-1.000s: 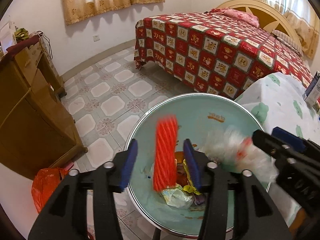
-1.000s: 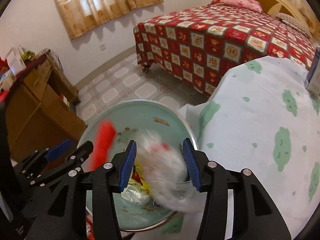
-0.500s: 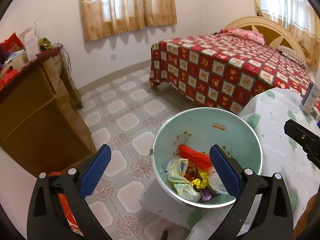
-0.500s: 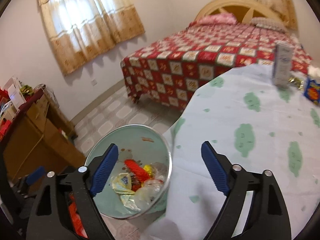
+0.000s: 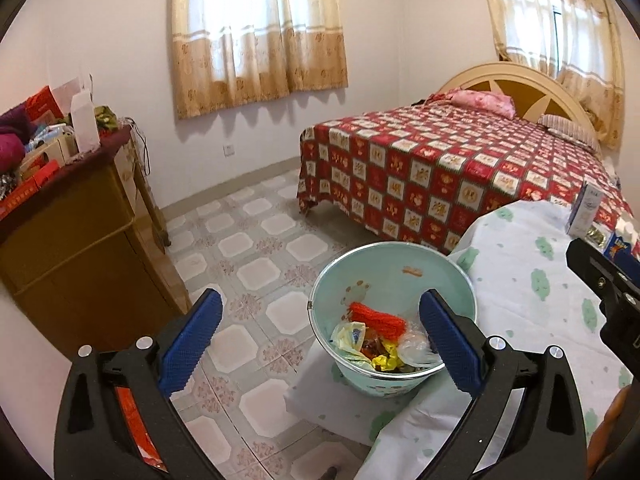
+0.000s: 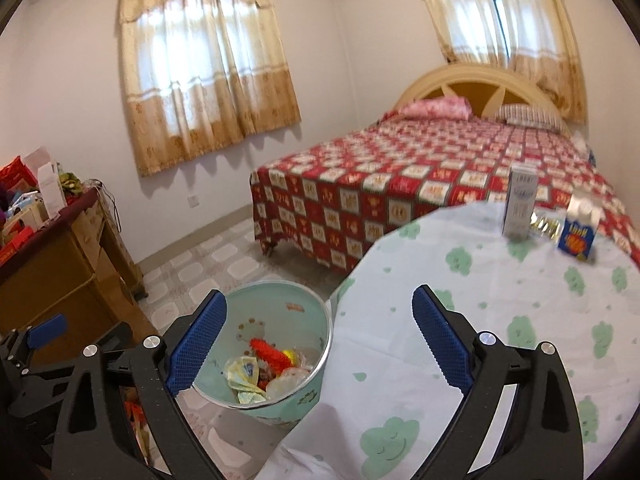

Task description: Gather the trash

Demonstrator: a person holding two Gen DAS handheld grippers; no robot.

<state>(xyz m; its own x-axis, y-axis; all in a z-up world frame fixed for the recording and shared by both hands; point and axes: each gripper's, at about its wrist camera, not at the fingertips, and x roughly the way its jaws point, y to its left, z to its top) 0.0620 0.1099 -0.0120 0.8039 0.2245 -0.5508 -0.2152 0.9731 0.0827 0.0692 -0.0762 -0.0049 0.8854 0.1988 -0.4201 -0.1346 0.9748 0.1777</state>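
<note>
Left hand-held gripper (image 5: 320, 332) and right hand-held gripper (image 6: 320, 332) spread wide, empty, above trash-filled bucket (image 5: 440, 276)

A round table (image 6: 500, 320) under a white cloth printed with green clouds fills the lower right of the right wrist view. At its far edge, upper right, stand a tall white carton (image 6: 520, 206) and a blue carton (image 6: 578, 234), with a gold wrapper (image 6: 544, 225) lying between them. At lower centre a pale green bucket (image 6: 276, 312) holding wrappers sits beside the table on a cloth-covered surface above the tiled floor (image 6: 200, 264).
</note>
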